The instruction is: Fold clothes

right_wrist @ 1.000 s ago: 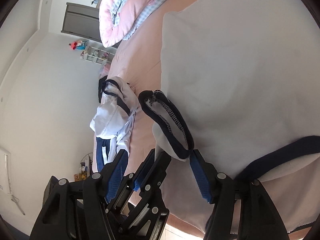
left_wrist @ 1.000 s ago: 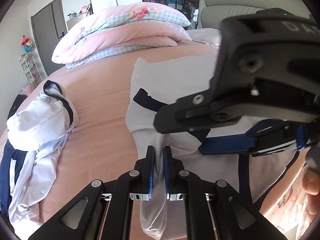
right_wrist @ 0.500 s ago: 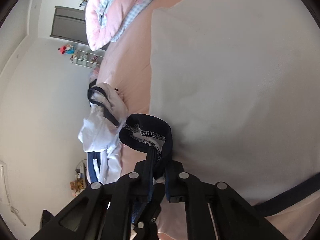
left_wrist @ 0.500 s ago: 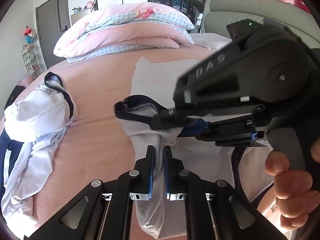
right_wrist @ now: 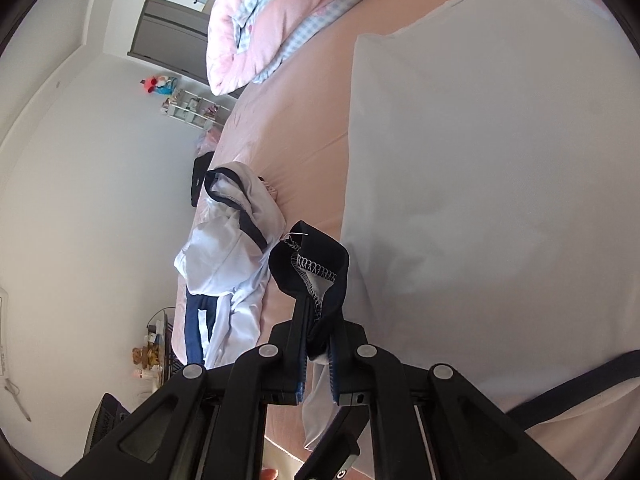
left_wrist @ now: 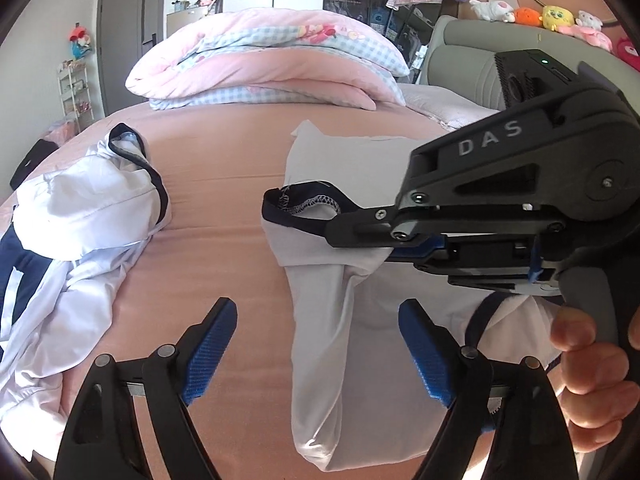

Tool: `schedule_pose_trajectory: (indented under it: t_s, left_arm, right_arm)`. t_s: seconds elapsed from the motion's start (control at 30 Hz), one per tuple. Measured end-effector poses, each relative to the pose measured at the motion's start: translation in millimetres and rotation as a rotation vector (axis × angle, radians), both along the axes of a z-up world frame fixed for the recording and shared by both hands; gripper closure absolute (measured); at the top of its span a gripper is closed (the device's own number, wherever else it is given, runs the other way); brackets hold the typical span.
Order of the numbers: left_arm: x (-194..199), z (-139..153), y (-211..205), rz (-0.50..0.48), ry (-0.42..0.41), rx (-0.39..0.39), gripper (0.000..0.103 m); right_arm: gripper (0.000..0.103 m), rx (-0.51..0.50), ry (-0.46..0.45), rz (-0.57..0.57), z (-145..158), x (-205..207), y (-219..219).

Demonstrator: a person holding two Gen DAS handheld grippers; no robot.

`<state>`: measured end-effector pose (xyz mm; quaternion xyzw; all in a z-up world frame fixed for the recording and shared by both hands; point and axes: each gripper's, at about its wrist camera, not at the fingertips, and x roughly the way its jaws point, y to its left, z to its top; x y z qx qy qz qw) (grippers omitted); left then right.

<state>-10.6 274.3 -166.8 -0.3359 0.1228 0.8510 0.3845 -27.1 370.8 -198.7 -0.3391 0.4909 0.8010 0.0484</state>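
On the pink bed (left_wrist: 224,184) | white shirt (left_wrist: 320,320) laid flat | navy cuff (right_wrist: 312,264) clamped by right gripper (right_wrist: 318,364) | left gripper (left_wrist: 316,344) just opened wide, sleeve fabric between jaws, ungripped.

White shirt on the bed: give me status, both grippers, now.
Left gripper jaws just opened, sleeve between them unpinched. Right gripper shut on navy cuff of white shirt. Crumpled clothes pile lies apart, left.

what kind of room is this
A bedroom, probably a child's: a bed with a pink sheet, a folded pink and checked duvet at its head, and plush toys lined up on a shelf.
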Motion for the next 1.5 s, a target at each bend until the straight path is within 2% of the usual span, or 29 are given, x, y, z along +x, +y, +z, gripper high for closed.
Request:
schedule_pose_trajectory:
  t_s: [0.23, 0.33, 0.37, 0.4, 0.5, 0.57, 0.7, 0.87, 1.03, 1.17, 1.33, 1.5]
  left_arm:
    - [2, -2, -13, 0.004, -0.007, 0.002, 0.020]
    - [-4, -1, -11, 0.036, 0.012, 0.000, 0.021]
    - [-6, -1, -11, 0.053, 0.018, -0.009, 0.027]
    - [-9, -1, -11, 0.065, 0.017, -0.014, 0.040]
    - [-17, 0, -13, 0.087, -0.005, -0.017, 0.062]
    - [-17, 0, -16, 0.083, -0.003, -0.012, 0.071]
    - [-5, 4, -22, 0.103, 0.051, -0.022, 0.072]
    - [-14, 1, -22, 0.134, 0.075, -0.044, 0.072]
    - [-17, 0, -23, 0.131, 0.049, -0.050, 0.072]
    - [-12, 7, -17, 0.097, 0.063, -0.040, 0.072]
    - [-7, 12, -8, 0.032, 0.042, -0.027, 0.071]
    - [14, 11, 2, -0.026, 0.045, -0.056, 0.069]
  right_arm:
    - [0.097, 0.039, 0.029, 0.048, 14, -5, -11]
    - [0.097, 0.031, 0.048, 0.050, 18, -6, -12]
    - [0.097, 0.014, 0.062, 0.050, 18, -5, -11]
    - [0.097, -0.004, 0.076, 0.053, 18, -5, -11]
    - [0.097, -0.004, 0.083, 0.064, 21, -7, -12]
    - [0.097, 0.000, 0.083, 0.073, 23, -9, -15]
    - [0.097, -0.010, 0.088, 0.090, 23, -15, -22]
    - [0.097, -0.013, 0.079, 0.106, 21, -20, -29]
    - [0.097, -0.019, 0.081, 0.088, 20, -13, -29]
    - [0.097, -0.045, 0.109, 0.041, 22, 2, -19]
    - [0.097, -0.037, 0.096, -0.035, 19, 29, -3]
    - [0.097, -0.050, 0.069, -0.094, 8, 55, 9]
